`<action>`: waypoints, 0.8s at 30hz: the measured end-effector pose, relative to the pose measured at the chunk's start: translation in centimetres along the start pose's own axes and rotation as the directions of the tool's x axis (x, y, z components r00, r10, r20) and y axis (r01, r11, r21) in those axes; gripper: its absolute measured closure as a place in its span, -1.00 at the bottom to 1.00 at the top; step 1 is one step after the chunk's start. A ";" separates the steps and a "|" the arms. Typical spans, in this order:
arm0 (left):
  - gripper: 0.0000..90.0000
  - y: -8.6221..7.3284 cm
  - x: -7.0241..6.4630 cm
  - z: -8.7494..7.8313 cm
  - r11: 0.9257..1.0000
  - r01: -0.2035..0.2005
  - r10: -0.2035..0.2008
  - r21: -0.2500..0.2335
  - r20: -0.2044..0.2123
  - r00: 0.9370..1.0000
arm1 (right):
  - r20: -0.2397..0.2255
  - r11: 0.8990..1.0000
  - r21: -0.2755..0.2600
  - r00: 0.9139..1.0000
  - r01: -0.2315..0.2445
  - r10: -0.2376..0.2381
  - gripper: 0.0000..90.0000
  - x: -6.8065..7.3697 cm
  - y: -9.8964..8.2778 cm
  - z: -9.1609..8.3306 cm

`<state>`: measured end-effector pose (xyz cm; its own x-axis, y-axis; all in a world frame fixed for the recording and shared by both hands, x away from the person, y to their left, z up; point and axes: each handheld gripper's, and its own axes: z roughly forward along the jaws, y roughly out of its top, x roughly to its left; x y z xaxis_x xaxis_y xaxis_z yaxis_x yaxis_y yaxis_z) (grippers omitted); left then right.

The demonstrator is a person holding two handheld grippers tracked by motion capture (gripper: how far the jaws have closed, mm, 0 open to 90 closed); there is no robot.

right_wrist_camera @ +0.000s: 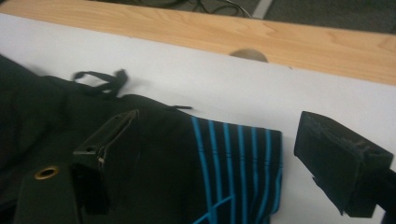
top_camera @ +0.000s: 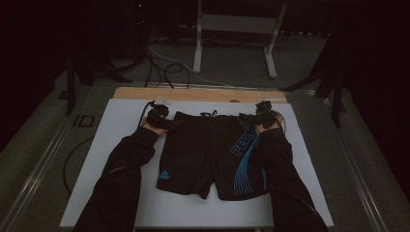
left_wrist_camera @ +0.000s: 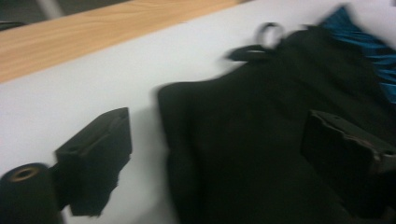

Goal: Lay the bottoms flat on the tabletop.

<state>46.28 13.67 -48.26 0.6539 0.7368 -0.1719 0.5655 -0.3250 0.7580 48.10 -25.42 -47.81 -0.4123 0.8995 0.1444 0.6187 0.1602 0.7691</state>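
- Your left gripper (top_camera: pixel 167 121) sits at the waistband corner of the shorts (top_camera: pixel 208 154), about 10 o'clock from the middle of them; jaws spread wide, nothing pinched.
- Left gripper (left_wrist_camera: pixel 215 154) view: one jaw over bare white board (left_wrist_camera: pixel 93 79), the other over black cloth, waistband edge lying loose between them, no pad pressing on it. Picture is blurred.
- Your right gripper (top_camera: pixel 251 118) is at the other waistband corner, about 2 o'clock from the shorts' middle; jaws also spread, holding nothing.
- Right gripper (right_wrist_camera: pixel 210 158) view: one jaw above the black cloth, the other over white board (right_wrist_camera: pixel 299 93) just past the blue-striped edge of the shorts (right_wrist_camera: pixel 233 158); cloth lies flat under the gap.
- Shorts lie flat on the white board (top_camera: pixel 121 125), waistband at 12 o'clock, legs toward 6 o'clock, blue lettering and stripes on the leg by your right hand, small blue logo (top_camera: pixel 164 175) on the other leg.
- Drawstring (right_wrist_camera: pixel 100 81) loops onto the board at the waistband middle.
- Wooden strip (top_camera: pixel 193 93) runs along the board's 12 o'clock edge.
- Both your sleeves come in from 6 o'clock, flanking the shorts.
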 end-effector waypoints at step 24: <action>-0.42 -6.4 -16.0 -9.3 0.930 -0.355 0.364 -0.095 0.366 0.856 | -0.133 0.994 -0.061 0.987 0.088 -0.095 -0.68 4.2 -3.3 -7.4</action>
<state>27.46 9.50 -44.50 0.9500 0.2954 -0.1013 0.2459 -0.5073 0.8260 39.42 -25.17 -45.13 -0.5545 0.8182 0.1517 0.5383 0.2137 0.8152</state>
